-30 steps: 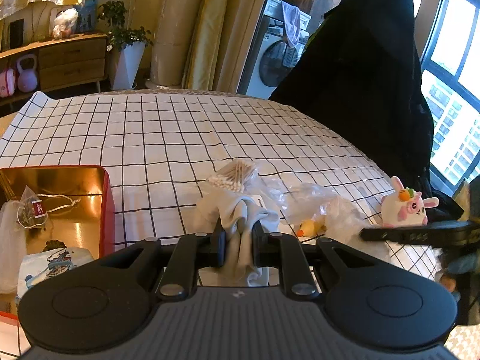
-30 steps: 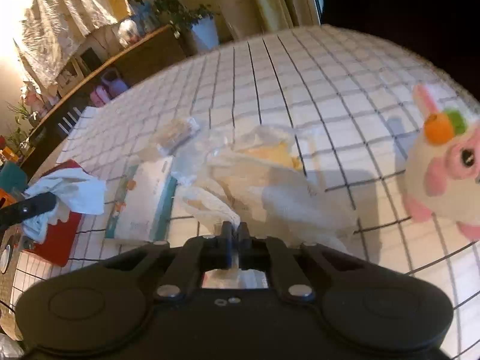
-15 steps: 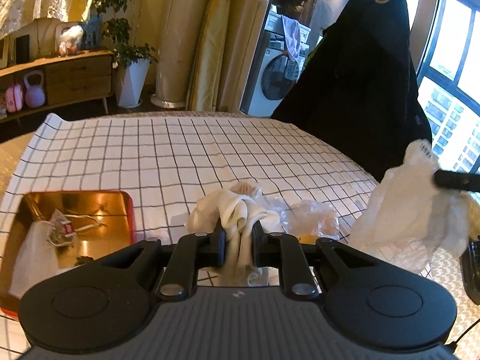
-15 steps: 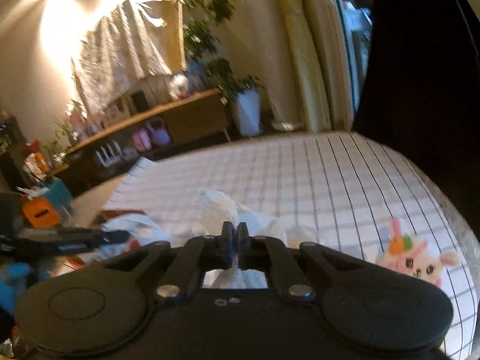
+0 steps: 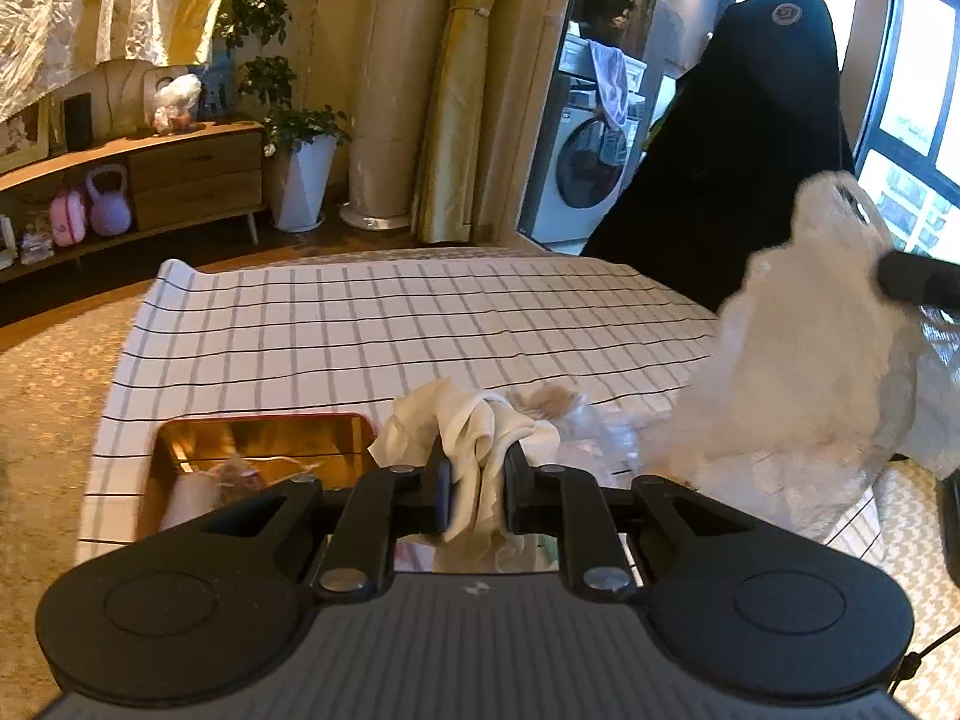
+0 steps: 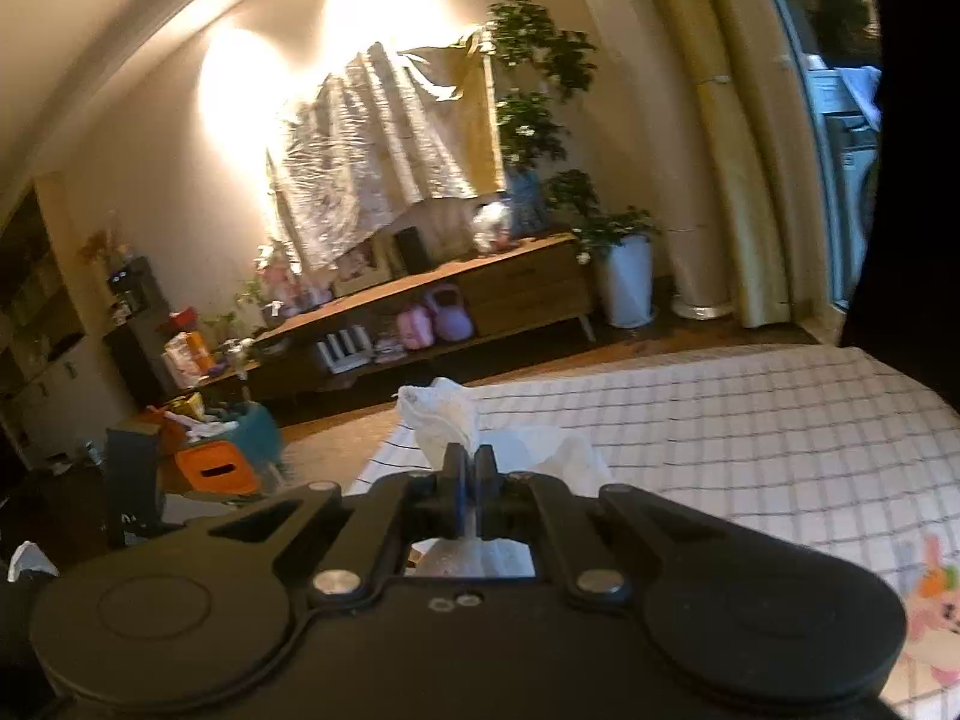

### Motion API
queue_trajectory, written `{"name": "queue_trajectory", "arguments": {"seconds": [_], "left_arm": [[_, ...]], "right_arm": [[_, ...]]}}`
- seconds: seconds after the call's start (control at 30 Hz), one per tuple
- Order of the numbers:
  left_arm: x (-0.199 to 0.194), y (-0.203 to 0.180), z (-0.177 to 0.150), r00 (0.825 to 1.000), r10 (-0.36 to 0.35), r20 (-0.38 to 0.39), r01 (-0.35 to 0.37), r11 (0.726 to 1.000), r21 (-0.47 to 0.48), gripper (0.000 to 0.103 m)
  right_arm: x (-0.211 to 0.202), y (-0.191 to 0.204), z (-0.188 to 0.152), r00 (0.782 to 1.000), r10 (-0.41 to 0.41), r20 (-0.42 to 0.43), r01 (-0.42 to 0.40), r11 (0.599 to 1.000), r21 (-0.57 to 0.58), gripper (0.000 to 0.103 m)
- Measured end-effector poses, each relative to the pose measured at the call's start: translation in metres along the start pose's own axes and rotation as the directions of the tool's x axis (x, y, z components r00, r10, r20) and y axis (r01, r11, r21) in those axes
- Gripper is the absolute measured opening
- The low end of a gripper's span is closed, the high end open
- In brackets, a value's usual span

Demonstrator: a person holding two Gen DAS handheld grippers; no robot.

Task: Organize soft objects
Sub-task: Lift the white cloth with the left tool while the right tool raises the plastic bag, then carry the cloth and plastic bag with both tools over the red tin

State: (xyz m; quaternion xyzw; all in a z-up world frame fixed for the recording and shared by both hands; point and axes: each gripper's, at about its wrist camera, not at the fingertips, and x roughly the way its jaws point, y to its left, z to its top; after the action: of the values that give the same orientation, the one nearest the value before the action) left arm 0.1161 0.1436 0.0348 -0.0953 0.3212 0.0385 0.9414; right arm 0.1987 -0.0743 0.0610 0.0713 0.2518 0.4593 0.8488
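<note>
Both grippers were loaded: left gripper point(image 5: 475, 492) pinched a crumpled cream cloth point(image 5: 474, 420) just right of the red-rimmed gold tray point(image 5: 264, 429), so it looked nearer. Right gripper point(image 6: 468, 495) clamped a white tissue wad point(image 6: 444, 414), farther right.

A low wooden sideboard point(image 5: 180, 180) runs along the far wall, with a purple kettlebell point(image 5: 109, 201) and a pink case point(image 5: 67, 217) on the shelf beneath it. Just to its right stands a white planter point(image 5: 300, 183) holding a leafy plant. Pale yellow curtains point(image 5: 456, 90) hang beside a washing machine point(image 5: 591, 171). A crinkled sheet point(image 6: 372, 144) drapes the lit wall. An orange box point(image 6: 216, 468) sits on the floor.
</note>
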Motion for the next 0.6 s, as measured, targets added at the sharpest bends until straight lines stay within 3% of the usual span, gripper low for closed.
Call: {"name": "queue_trajectory", "arguments": {"seconds": [0.6], "left_arm": [[-0.017,0.088,-0.004,0.986,0.161,-0.044,-0.162,0.986,-0.033,0.016]], "right_arm": [[0.108,0.075,0.011,0.983,0.174,-0.051,-0.175,0.985,-0.002,0.002]]}}
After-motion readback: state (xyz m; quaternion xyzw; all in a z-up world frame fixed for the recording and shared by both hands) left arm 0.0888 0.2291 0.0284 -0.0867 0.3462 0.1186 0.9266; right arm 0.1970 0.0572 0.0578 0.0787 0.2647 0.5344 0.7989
